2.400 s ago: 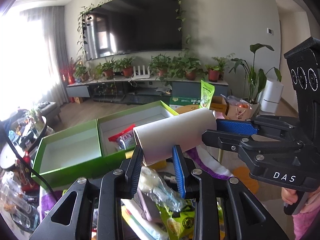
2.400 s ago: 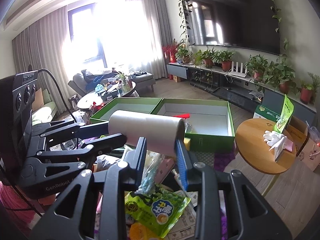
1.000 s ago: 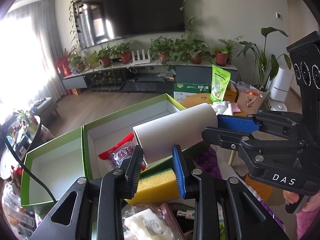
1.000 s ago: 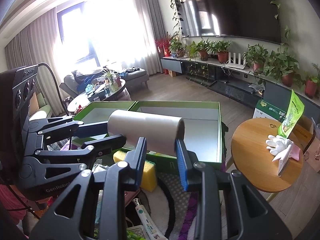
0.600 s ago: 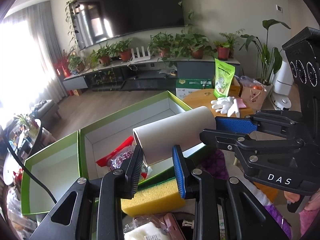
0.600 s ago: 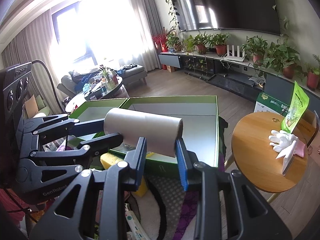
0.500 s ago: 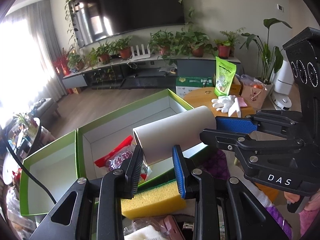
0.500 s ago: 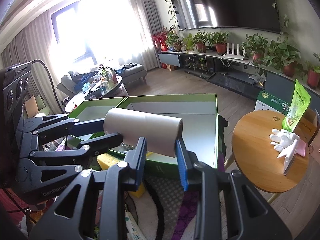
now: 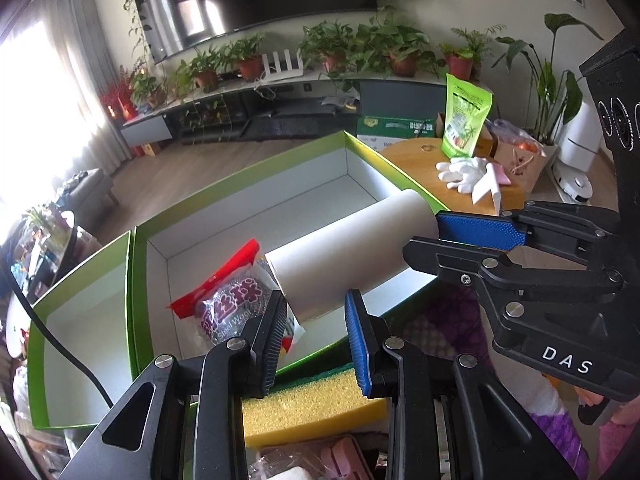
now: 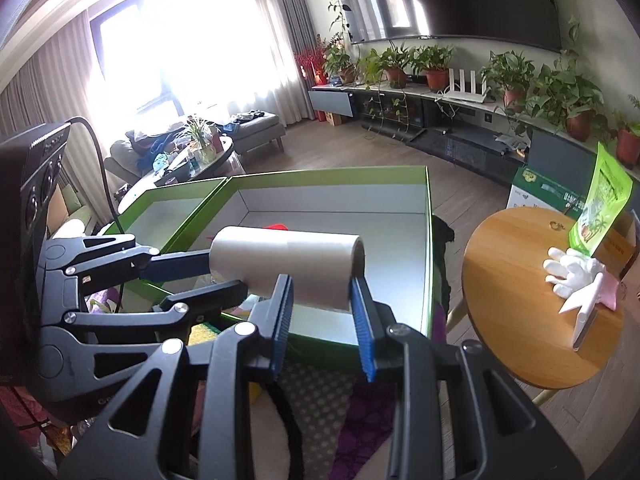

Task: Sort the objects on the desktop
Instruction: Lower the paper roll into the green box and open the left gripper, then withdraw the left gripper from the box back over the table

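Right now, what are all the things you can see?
roll: 1, white, held at both ends above the bigger box
boxes: 2, green with white insides, side by side
steel wool pack: 1, red and silver, in the bigger box
sponge: 1, yellow, in front of the boxes
round table: 1, wooden, right of the boxes
glove: 1, white, on the round table
green bag: 1, standing on the round table
left gripper: black with blue pads, shut on the roll
right gripper: black with blue pads, shut on the roll

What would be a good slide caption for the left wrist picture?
Two handheld grippers, left and right, each clamp an end of a white roll over a green box holding a steel wool packet.
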`<state>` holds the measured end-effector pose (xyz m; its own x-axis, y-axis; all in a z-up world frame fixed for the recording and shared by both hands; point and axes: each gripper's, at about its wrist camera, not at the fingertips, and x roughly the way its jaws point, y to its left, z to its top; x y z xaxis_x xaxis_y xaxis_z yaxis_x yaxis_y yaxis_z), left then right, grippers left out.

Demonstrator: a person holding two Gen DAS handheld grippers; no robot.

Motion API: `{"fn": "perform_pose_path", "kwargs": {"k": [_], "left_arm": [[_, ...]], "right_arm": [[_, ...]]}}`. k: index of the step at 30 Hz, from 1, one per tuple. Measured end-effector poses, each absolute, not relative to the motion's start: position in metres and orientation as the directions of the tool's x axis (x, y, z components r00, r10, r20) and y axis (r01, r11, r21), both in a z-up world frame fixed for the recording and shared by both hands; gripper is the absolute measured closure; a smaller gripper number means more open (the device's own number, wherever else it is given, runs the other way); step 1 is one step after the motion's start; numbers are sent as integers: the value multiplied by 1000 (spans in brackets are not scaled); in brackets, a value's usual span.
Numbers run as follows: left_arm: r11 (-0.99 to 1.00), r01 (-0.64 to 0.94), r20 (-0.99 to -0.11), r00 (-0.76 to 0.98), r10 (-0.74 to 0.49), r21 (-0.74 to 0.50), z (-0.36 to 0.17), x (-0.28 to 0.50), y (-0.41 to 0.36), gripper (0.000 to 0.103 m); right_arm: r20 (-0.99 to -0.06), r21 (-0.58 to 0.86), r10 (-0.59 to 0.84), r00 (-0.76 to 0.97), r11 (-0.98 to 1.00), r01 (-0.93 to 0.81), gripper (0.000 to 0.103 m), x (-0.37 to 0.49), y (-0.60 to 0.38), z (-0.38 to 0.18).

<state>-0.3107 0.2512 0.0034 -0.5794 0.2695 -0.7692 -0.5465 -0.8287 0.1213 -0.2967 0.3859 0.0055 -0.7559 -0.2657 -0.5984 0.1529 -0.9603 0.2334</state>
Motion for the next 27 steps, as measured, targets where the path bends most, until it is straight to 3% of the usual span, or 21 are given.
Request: {"fn": "perform_pose_path", "kwargs": {"k": [13,23,27], "left_arm": [[-842,-531,-712,-627,316,94,42,-288,231,74],[-842,-534,-619,-686,381,74,89,-225,195,74],[-843,-535,-620,-682,388,61,89,-201,181,74]], "right_arm": [[-580,205,-258,-772,-964,168,72,-265,367,40],[-524,128,-275,-806,-961,244,71,-203,324,88],[-528,123,-269,-806,-963,241,71,-179,309,91]]}}
